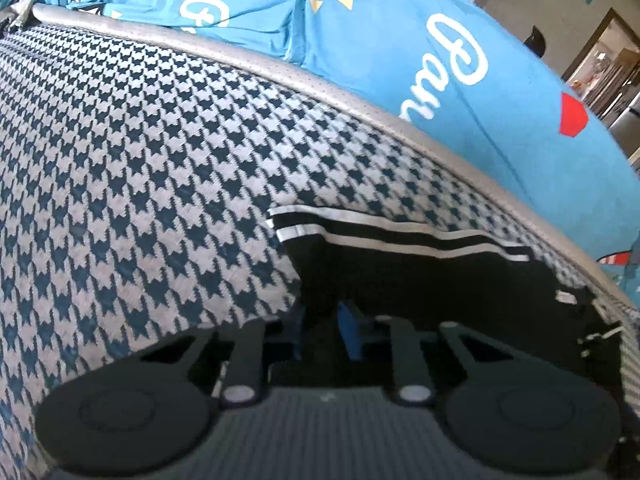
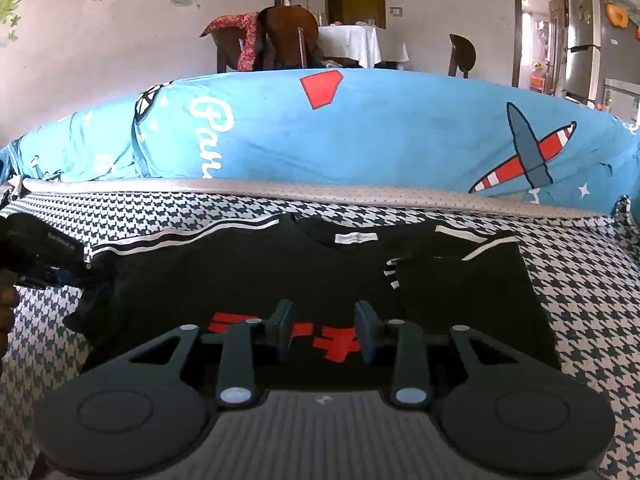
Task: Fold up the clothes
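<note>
Our right tongs [image 2: 322,330] stand apart and empty, hovering just above the chest of the black T-shirt [image 2: 248,276], over its red print [image 2: 334,346]. Our left tongs [image 1: 320,332] sit low at the shirt's sleeve edge; dark cloth hides their tips, so we cannot tell whether they grip it. The shirt lies face up ahead of both tongs on the houndstooth bed cover [image 2: 580,280]. One sleeve with white stripes [image 2: 448,268] already lies folded inward; the other sleeve and the body folds look still to do. The knit seems soft and limp, the cover coarse-woven, with a blue printed quilt [image 2: 400,136] bulging smooth beyond.
</note>
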